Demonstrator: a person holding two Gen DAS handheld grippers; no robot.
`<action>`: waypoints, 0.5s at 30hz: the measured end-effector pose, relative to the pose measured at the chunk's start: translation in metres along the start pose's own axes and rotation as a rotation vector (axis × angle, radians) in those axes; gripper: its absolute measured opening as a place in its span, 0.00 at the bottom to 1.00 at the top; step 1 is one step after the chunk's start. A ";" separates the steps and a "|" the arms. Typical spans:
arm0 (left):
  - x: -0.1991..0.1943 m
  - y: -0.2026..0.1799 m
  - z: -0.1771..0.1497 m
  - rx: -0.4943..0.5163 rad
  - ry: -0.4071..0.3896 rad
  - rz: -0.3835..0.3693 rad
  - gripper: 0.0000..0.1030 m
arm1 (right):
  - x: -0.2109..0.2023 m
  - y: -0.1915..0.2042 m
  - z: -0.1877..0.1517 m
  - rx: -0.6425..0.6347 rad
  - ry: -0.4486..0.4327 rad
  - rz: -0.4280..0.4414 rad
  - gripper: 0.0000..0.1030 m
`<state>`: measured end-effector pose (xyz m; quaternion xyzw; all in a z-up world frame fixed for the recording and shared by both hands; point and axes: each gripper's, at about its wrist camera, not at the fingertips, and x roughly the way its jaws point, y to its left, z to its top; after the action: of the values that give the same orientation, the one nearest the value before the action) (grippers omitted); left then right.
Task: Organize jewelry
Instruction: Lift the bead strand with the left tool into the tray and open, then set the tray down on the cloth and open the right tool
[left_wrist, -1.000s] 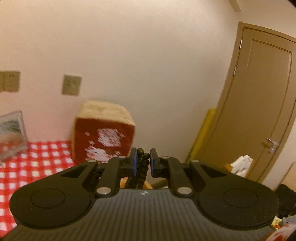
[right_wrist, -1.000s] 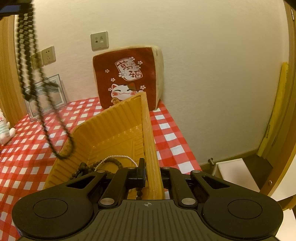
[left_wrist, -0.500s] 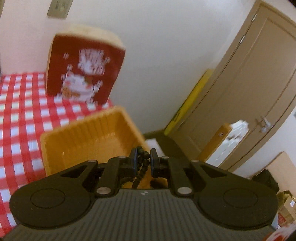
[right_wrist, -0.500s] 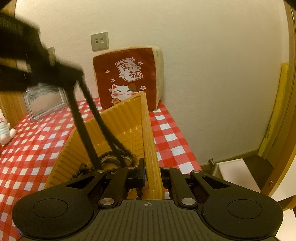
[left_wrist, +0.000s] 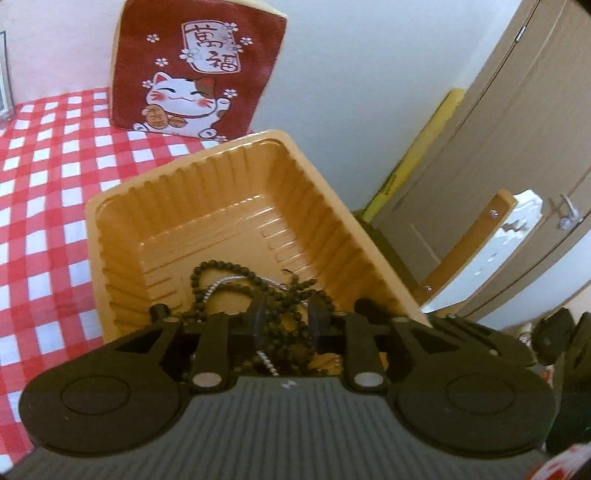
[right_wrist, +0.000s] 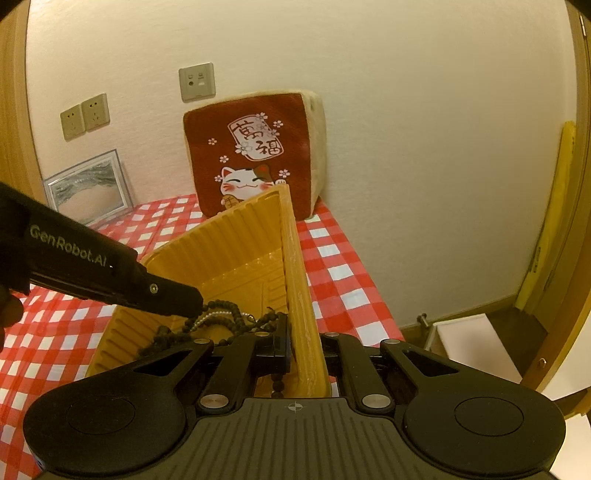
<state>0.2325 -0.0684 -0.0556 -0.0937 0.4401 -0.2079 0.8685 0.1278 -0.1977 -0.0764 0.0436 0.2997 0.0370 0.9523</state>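
A: How many trays (left_wrist: 221, 192)?
B: One. One cushion (right_wrist: 255, 155) behind it, one frame (right_wrist: 88, 184).
A: Wall plates?
B: Three (right_wrist: 196, 82).
A: Bead strands?
B: A dark tangle (left_wrist: 280, 295) with one pale string (right_wrist: 212, 317); no exact count.

Warm, dim indoor light, yellow cast. Strong fisheye bending at edges; door (left_wrist: 517, 155) curves. Left-view fingertips slightly motion-blurred. Soft glare on tray (left_wrist: 221, 206) floor.
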 end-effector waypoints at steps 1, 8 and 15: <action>-0.001 0.001 0.001 0.001 -0.003 0.008 0.24 | 0.000 0.000 0.000 0.001 0.000 0.000 0.06; -0.028 0.016 0.003 -0.016 -0.067 0.091 0.28 | 0.005 0.001 -0.002 -0.013 -0.024 -0.002 0.05; -0.058 0.037 -0.008 -0.063 -0.102 0.209 0.29 | 0.017 -0.006 -0.008 0.032 -0.036 -0.006 0.06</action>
<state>0.2057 -0.0092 -0.0315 -0.0851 0.4089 -0.0971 0.9034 0.1378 -0.2020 -0.0933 0.0587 0.2831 0.0287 0.9568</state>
